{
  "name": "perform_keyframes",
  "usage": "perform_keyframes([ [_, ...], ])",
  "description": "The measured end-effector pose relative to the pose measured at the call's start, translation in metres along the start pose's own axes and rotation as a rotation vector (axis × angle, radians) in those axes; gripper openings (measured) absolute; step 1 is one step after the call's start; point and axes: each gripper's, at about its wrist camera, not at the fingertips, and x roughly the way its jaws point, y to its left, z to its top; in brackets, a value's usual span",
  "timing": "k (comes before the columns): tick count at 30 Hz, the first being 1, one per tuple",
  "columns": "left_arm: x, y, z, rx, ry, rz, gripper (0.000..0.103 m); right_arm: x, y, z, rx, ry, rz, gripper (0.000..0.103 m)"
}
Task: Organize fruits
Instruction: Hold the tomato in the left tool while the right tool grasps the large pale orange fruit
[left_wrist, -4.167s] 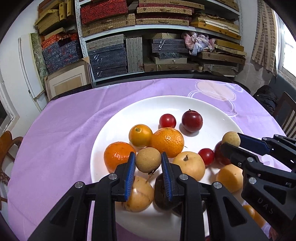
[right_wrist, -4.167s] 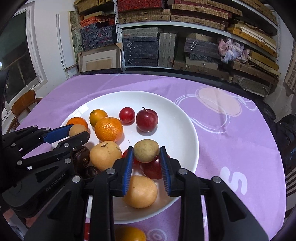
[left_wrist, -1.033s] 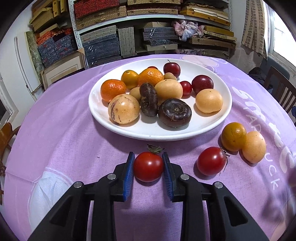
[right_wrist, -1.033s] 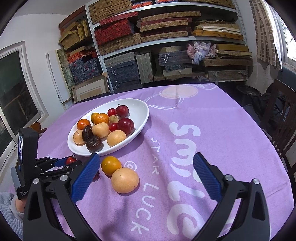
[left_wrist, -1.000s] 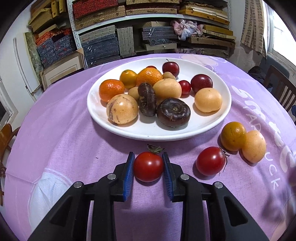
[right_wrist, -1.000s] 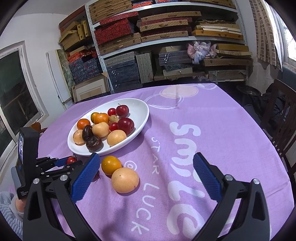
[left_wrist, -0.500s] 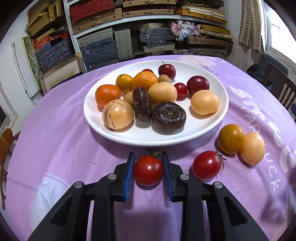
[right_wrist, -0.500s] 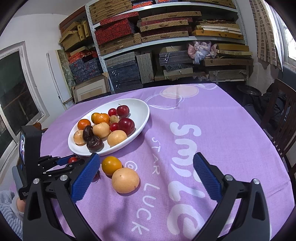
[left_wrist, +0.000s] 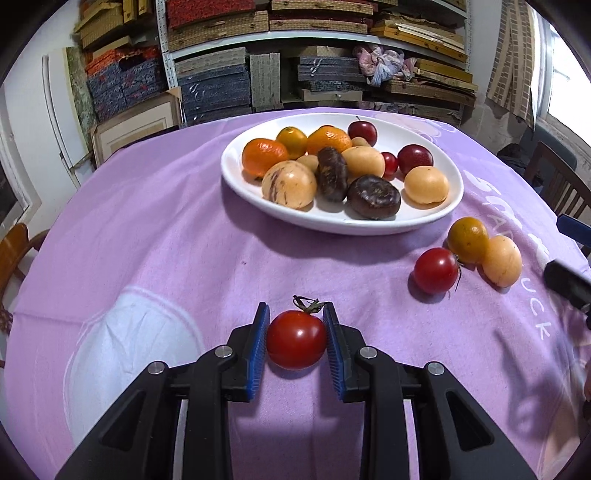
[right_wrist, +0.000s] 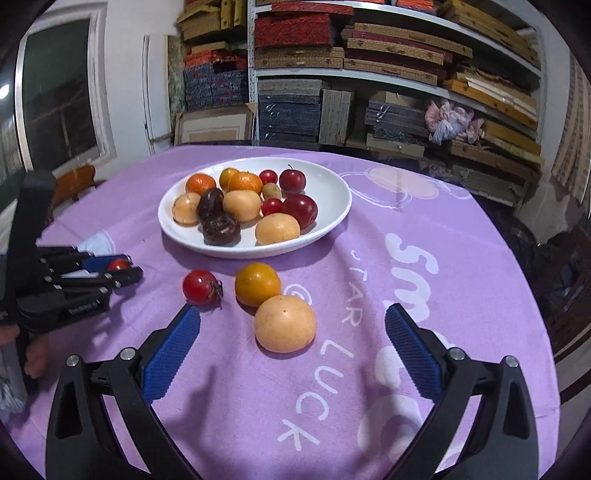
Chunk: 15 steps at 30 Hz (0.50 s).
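My left gripper (left_wrist: 296, 341) is shut on a red tomato (left_wrist: 296, 339) with a green stem, low over the purple tablecloth, to the near left of the white plate (left_wrist: 439, 218). The plate holds several fruits: oranges, red plums, pale yellow fruits and dark brown ones. On the cloth to the right lie a second red tomato (left_wrist: 436, 270), an orange-yellow fruit (left_wrist: 467, 240) and a pale orange fruit (left_wrist: 501, 260). My right gripper (right_wrist: 293, 354) stands wide open just short of the pale orange fruit (right_wrist: 284, 323), with the orange-yellow fruit (right_wrist: 257, 284) and loose tomato (right_wrist: 200, 287) beyond it.
Shelves stacked with boxes and mats (left_wrist: 258, 74) line the wall behind the round table. Wooden chairs (left_wrist: 561, 184) stand at the right edge and another chair (left_wrist: 14, 247) at the left. White lettering (right_wrist: 410, 266) is printed on the cloth. A hand (right_wrist: 33, 354) grips the left tool.
My left gripper has pulled back and to the left from the plate with the tomato in it. My right gripper has rolled and come closer to the loose fruits.
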Motion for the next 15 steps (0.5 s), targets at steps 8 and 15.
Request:
perform_keyframes([
  [8,-0.001,-0.002,-0.005,-0.003,0.005,-0.025,0.03,0.032,-0.008,-0.008,0.037,0.126,0.028,0.067],
  [15,-0.001,-0.004,-0.005,0.009,0.008,-0.017,0.03,0.045,-0.012,-0.006,0.077,0.158,0.072,0.064],
])
